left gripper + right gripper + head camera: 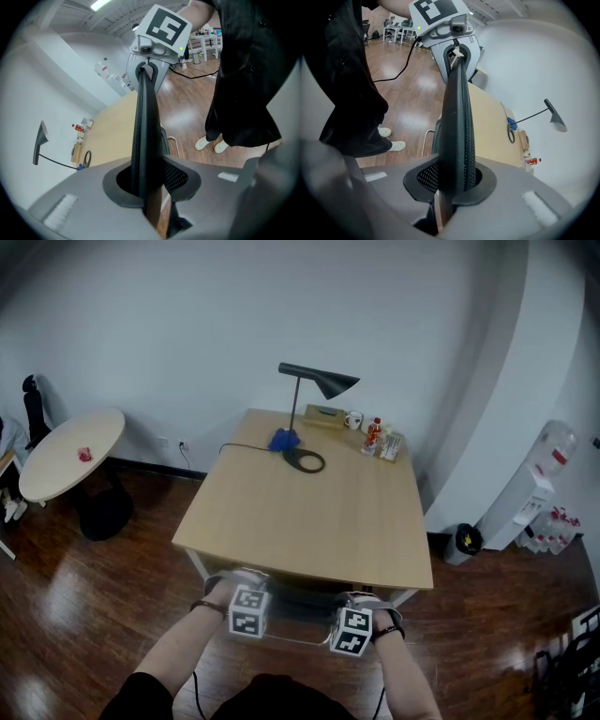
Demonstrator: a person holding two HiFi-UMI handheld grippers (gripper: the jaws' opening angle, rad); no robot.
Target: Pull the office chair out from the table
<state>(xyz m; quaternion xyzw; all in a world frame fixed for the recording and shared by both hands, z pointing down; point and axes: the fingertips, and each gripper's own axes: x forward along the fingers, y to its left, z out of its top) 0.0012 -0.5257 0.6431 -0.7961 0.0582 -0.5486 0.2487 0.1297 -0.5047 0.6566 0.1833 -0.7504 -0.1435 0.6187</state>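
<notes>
Two claws are clamped on the office chair [143,119]. Your left claw [148,186] and your right claw [457,186] each pinch the top rim of its black mesh backrest, one towards either end, both angled steeply down. The chair is pushed in against the near edge of the pale wooden worktop [309,512]. A black desk lamp [317,381] stands at the worktop's far side.
</notes>
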